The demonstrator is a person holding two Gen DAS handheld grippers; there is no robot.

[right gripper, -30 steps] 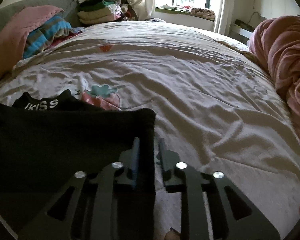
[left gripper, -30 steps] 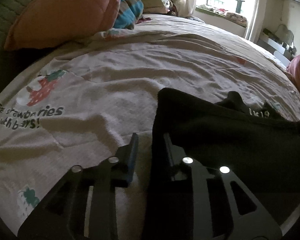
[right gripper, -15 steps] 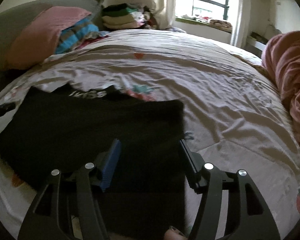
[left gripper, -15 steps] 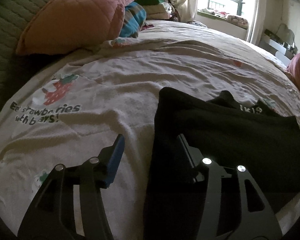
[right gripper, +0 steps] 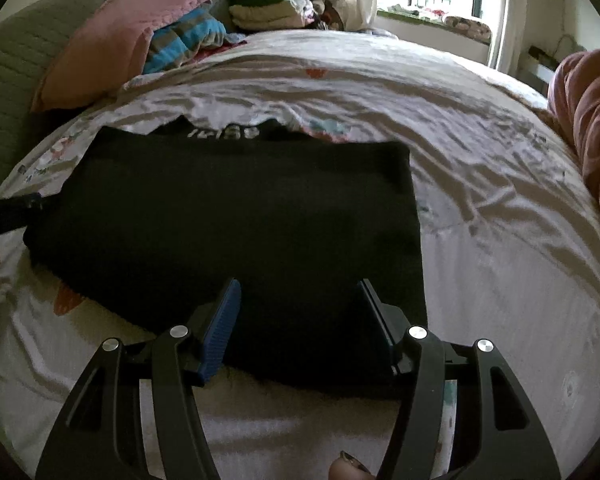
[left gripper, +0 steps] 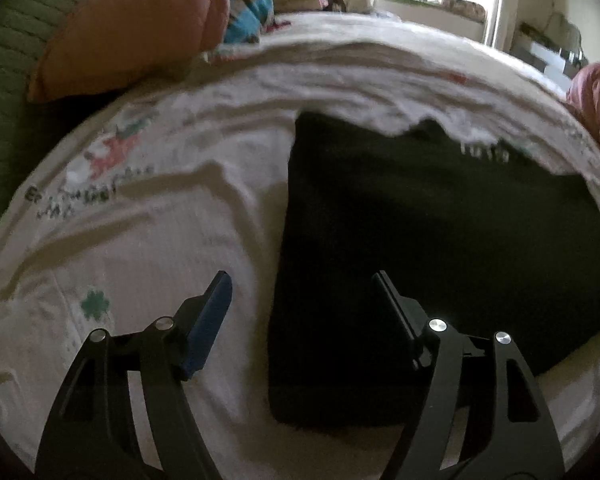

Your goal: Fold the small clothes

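A black garment (left gripper: 440,240) lies folded flat on the strawberry-print bedsheet (left gripper: 160,240), with white lettering along its far edge. My left gripper (left gripper: 300,280) hovers over the garment's left edge, one finger over the sheet and the other over the cloth. Its jaws are opening and the pads press on nothing. In the right wrist view the black garment (right gripper: 240,220) fills the middle. My right gripper (right gripper: 300,284) stands open above its near right part, pads clear of the cloth. One of the left gripper's fingers (right gripper: 20,205) shows at the garment's left side.
A pink pillow (right gripper: 116,44) and a blue striped blanket (right gripper: 184,40) lean on the green headboard (right gripper: 16,60). Folded clothes (right gripper: 272,8) are stacked at the back. A pink duvet (right gripper: 592,128) is bunched at the right, and a person's fingertip (right gripper: 348,468) shows at the bottom.
Both grippers were shut on the garment's side edges and have opened and let go. Both have drawn back toward me, the right one also sliding left, so more of the garment shows.
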